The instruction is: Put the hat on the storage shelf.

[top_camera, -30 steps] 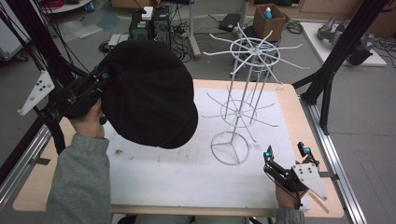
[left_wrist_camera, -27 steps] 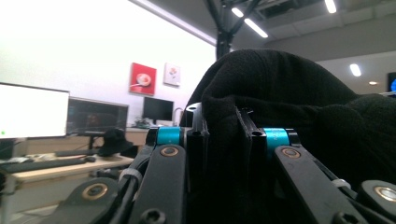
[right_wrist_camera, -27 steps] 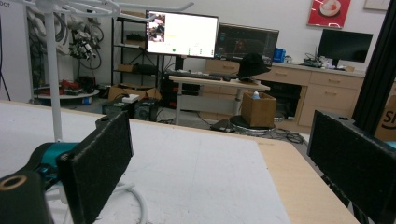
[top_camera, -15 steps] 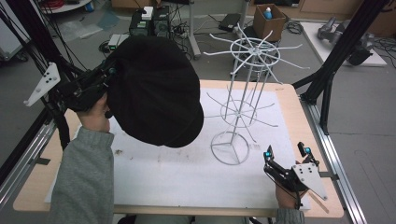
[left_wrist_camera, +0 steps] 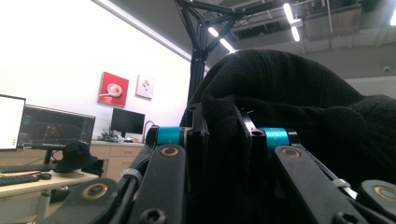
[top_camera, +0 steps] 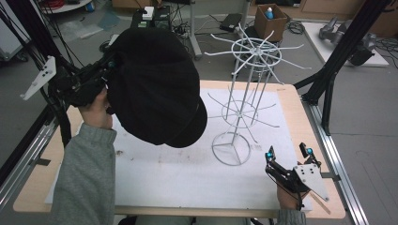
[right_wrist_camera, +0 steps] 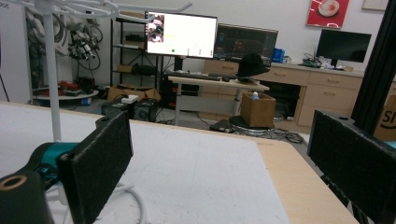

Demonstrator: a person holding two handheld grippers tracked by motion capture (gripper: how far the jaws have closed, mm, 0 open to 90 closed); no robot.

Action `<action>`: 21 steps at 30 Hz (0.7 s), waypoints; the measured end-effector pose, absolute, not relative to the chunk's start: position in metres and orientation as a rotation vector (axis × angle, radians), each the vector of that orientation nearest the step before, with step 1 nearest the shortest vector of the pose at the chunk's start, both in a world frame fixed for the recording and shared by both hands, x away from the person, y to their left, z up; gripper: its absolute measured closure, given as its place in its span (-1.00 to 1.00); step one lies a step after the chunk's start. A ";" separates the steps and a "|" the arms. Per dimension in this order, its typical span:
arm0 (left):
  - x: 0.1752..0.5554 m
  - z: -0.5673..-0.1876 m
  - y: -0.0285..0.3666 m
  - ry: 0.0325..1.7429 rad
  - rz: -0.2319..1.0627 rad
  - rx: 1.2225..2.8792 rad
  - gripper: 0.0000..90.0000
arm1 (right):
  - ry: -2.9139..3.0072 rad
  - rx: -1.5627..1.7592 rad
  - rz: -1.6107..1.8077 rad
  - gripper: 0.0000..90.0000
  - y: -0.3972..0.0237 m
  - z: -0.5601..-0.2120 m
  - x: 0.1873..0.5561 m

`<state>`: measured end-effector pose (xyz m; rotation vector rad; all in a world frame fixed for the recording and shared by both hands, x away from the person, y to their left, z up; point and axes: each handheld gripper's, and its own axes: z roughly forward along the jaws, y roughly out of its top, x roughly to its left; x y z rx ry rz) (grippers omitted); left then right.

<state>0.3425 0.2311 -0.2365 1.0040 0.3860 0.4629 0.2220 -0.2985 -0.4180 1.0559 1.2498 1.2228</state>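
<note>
A black cap (top_camera: 155, 86) hangs in the air over the table's left half, held up high. My left gripper (top_camera: 110, 79) is shut on its edge; in the left gripper view the black fabric (left_wrist_camera: 299, 107) is pinched between the jaws at the gripper's tip (left_wrist_camera: 223, 135). A white wire rack (top_camera: 248, 84) with radiating hooks stands on its ring base (top_camera: 231, 148) right of centre. My right gripper (top_camera: 287, 152) rests low near the table's front right corner, open, with nothing between its pads (right_wrist_camera: 100, 158). The rack's pole (right_wrist_camera: 50, 74) rises just left of it.
A white sheet (top_camera: 178, 164) covers most of the wooden table (top_camera: 300, 108). Black frame posts (top_camera: 338, 56) stand at the right and left edges. Beyond the table lie a cardboard box (top_camera: 272, 18), cables and equipment on the floor. A desk with monitors (right_wrist_camera: 182, 35) stands farther off.
My left gripper has carried the cap upward and a little toward the rack. The right gripper has stayed put.
</note>
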 end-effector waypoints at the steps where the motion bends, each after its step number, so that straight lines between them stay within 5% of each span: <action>1: 0.343 -0.236 0.230 0.386 0.464 1.008 0.71 | 1.250 1.056 1.225 -0.87 -0.299 -0.418 0.222; 21: 0.350 -0.215 0.213 0.378 0.405 0.985 0.71 | 1.240 1.051 1.243 -0.87 -0.300 -0.417 0.221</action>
